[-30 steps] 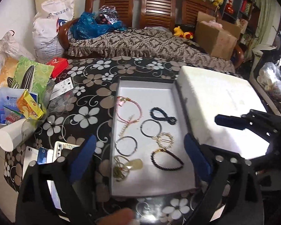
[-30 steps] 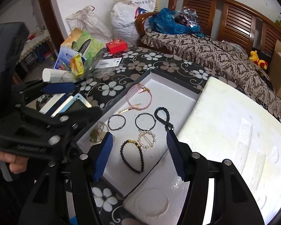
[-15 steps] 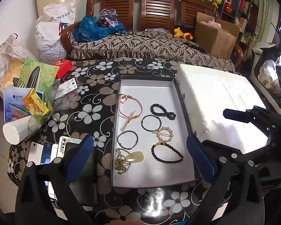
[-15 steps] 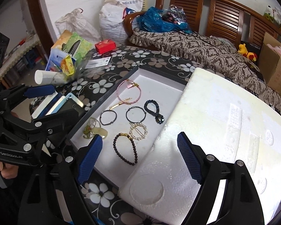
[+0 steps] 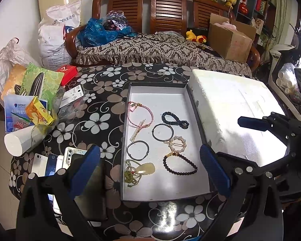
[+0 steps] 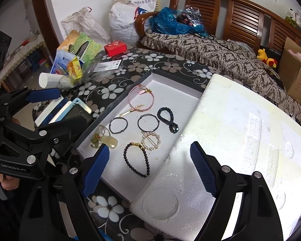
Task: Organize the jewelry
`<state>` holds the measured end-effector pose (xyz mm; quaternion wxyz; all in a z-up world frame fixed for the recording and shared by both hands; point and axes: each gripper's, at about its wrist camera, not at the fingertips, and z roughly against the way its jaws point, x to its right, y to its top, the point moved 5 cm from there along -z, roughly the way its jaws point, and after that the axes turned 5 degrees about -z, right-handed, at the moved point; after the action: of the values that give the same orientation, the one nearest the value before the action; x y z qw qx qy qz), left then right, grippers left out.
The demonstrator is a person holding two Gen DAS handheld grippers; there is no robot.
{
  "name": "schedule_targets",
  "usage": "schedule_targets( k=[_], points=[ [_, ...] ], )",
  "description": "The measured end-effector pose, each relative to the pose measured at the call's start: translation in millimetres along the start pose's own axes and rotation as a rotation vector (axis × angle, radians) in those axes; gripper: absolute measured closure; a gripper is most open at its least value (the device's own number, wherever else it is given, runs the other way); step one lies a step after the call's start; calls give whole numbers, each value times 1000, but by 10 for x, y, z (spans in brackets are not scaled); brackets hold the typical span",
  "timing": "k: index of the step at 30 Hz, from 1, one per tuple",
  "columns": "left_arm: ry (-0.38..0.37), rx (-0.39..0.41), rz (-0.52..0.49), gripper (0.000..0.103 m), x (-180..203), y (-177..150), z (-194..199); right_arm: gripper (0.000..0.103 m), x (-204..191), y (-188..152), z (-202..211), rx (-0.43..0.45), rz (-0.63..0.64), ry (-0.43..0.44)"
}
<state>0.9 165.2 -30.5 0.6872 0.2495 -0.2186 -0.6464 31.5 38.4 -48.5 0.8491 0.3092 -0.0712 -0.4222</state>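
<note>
A shallow grey tray (image 5: 157,189) (image 6: 166,80) lies on the floral table and holds several pieces of jewelry: a pink cord bracelet (image 5: 140,112) (image 6: 140,98), a dark bead bracelet (image 5: 179,165) (image 6: 137,161), a pearl ring brooch (image 5: 177,143) (image 6: 150,140), two black bands (image 5: 162,131) (image 5: 137,150), a dark blue bead loop (image 5: 174,119) and a jade pendant (image 5: 142,168) (image 6: 108,140). My left gripper (image 5: 150,170) is open above the tray's near end. My right gripper (image 6: 148,168) is open above the tray's right edge. Both are empty.
A white foam slab (image 5: 230,108) (image 6: 240,140) lies against the tray's right side. Phones (image 5: 56,160) and a paper roll (image 5: 22,140) lie left of the tray, with snack packets (image 5: 36,92) and a red box (image 5: 67,74) beyond. A sofa (image 5: 160,46) stands behind the table.
Both grippers have pulled back and risen from the tray, so more of the table shows. The right gripper's jaws have opened wider. The jewelry has not moved.
</note>
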Motion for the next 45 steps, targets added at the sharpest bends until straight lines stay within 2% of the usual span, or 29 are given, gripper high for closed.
schedule_targets(
  k=[45],
  points=[
    [-2, 0, 2, 5, 5, 6, 0, 18, -36, 14, -4, 0, 3, -4]
  ],
)
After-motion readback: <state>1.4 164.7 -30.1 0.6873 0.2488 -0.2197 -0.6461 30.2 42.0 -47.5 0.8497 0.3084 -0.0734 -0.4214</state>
